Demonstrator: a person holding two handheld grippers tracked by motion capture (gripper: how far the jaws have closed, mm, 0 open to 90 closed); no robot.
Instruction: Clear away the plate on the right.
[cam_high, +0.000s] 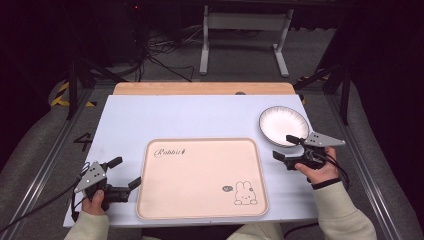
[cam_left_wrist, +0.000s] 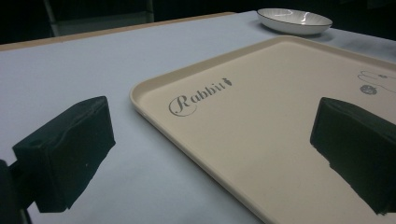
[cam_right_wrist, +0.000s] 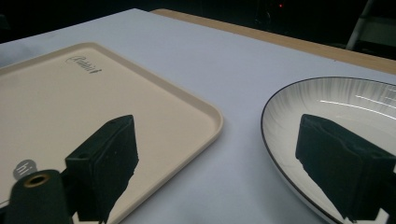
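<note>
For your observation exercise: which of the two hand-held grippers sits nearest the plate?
The right hand-held gripper: one jaw reaches over the white plate's rim, while the left hand-held gripper is beside the tray.

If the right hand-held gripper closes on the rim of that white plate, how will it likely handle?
The plate looks glazed, with bright glints on its surface, so its rim is probably slippery between the black jaws. It appears to be rigid ceramic, likely heavy for its size and breakable if dropped. It is shallow and sits flat on the table, so a push should slide it rather than tip it.
</note>
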